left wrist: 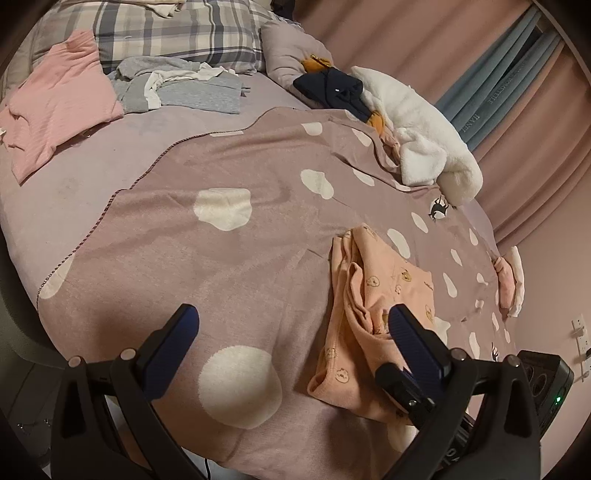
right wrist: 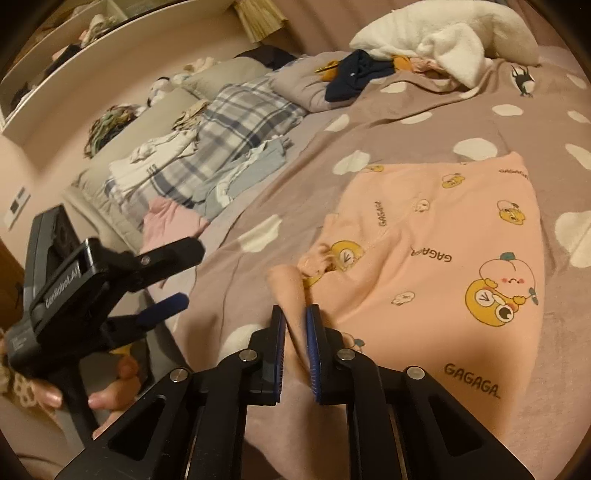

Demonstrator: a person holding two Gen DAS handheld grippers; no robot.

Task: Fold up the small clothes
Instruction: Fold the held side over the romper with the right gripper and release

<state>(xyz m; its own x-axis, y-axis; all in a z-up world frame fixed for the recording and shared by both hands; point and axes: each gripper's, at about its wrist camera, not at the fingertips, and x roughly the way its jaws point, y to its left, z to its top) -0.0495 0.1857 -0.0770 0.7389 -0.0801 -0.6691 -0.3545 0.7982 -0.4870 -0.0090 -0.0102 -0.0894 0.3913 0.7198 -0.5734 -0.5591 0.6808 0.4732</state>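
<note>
Left wrist view: I look down along my left gripper [left wrist: 291,319] at a bed covered by a mauve blanket [left wrist: 229,258] with white cloud spots.
Left claw: its blue pads stand wide apart, nothing between them, above the blanket.
Garment here: the peach printed garment [left wrist: 373,295] lies rumpled just beside the right-hand pad, which overlaps its edge; whether they touch I cannot tell.
Background: a pink top [left wrist: 59,99] and grey clothes [left wrist: 184,86] lie near a plaid pillow [left wrist: 177,33]; a white fleece [left wrist: 417,129] is bunched at the far side.

Right wrist view: my right gripper [right wrist: 295,317] sits at the near corner of the peach printed garment [right wrist: 443,240].
Right claw: pads nearly together, clamped on a raised fold of peach cloth.
Garment lie: the rest spreads flat on the blanket [right wrist: 406,110], cartoon prints facing up.
Left side: the left gripper [right wrist: 184,273] shows with fingers apart, held in a hand [right wrist: 110,391].
</note>
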